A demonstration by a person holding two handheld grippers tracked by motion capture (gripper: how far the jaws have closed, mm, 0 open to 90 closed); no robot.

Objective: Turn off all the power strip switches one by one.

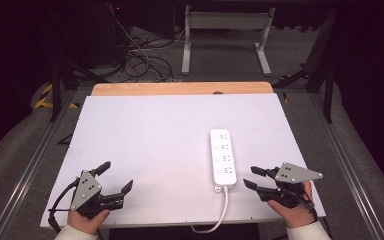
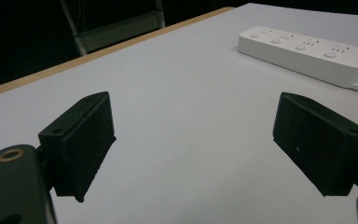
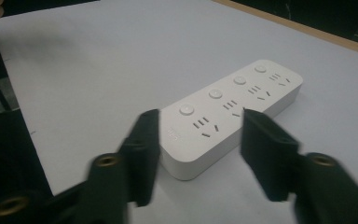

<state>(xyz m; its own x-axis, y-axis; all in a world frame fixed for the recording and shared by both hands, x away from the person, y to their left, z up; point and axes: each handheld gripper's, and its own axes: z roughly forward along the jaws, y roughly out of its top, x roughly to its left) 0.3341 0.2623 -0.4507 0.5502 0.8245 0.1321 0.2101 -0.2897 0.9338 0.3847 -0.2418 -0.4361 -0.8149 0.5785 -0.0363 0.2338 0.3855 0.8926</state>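
A white-topped bench (image 1: 145, 135) with a bare wooden strip along its far edge stands in a dim room, grey floor on either side and darkness beyond. At the near edge, a person's two hands come in from below, each holding a black two-jaw tool. The left tool (image 1: 115, 176) sits at the bench's near left corner, a grey three-cornered plate on top and a cable trailing toward the edge; its jaws stand wide apart, released, with bare white surface between them in the left gripper view (image 2: 193, 140). The right tool (image 1: 255, 178), near the right corner, points leftward toward the near end of a white power strip (image 1: 223, 157); its jaws are also apart and hold nothing, and in the right gripper view (image 3: 198, 154) they frame the strip's nearest end without touching it. The power strip lies flat on the right half of the bench, lengthwise from near to far, with four outlet groups and four round buttons on its top face. Its white cord (image 1: 220, 212) leaves the near end and curls over the front edge of the bench. Farther back, the white legs of another table (image 1: 225, 42) stand on the floor beside a tangle of dark cables (image 1: 140, 62).
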